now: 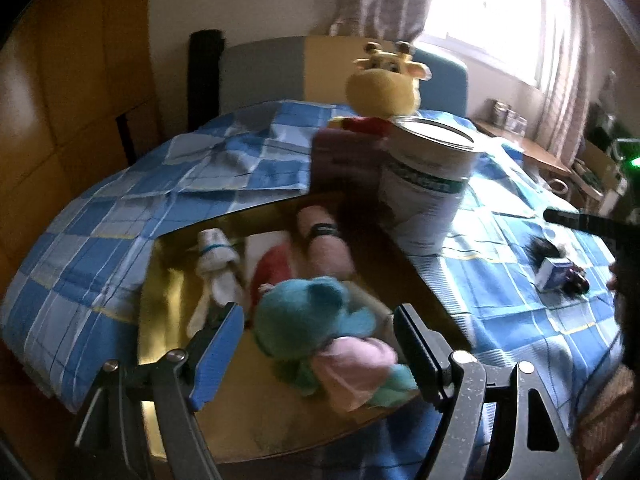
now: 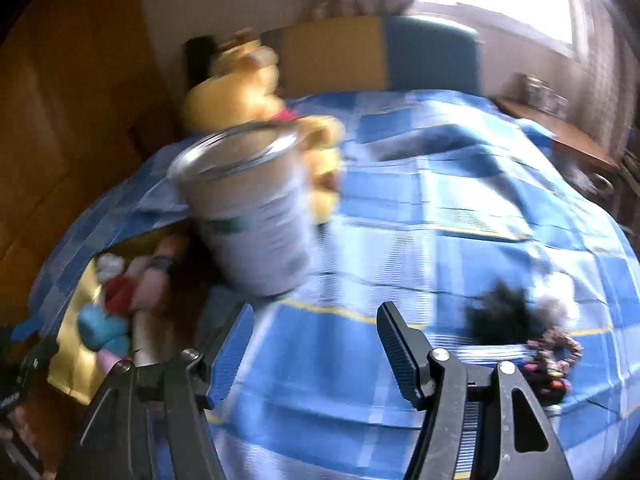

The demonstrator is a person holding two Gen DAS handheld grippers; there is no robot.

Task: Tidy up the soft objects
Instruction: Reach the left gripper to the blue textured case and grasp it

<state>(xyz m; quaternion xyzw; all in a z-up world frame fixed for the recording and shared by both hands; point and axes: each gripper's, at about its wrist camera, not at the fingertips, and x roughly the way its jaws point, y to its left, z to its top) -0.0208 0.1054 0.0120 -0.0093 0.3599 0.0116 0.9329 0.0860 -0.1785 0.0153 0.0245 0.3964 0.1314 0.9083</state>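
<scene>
A teal plush toy with a pink part (image 1: 320, 332) lies in an open cardboard box (image 1: 168, 280) between the jaws of my left gripper (image 1: 318, 344), which is open around it without gripping. The box also holds a white sock roll (image 1: 214, 256), a pink sock roll (image 1: 324, 240) and a red soft item (image 1: 274, 270). My right gripper (image 2: 316, 344) is open and empty above the blue checked bedspread (image 2: 440, 220). The teal plush (image 2: 100, 330) and the box contents show at the left in the blurred right wrist view.
A yellow giraffe plush (image 1: 384, 84) sits behind a large white tin (image 1: 428, 184) and a dark red box (image 1: 344, 156). A black fluffy item (image 2: 500, 316), hair ties (image 2: 554, 354) and a small box (image 1: 554, 274) lie on the bed. A wooden wardrobe (image 1: 72, 100) stands left, a bedside table (image 1: 528, 148) right.
</scene>
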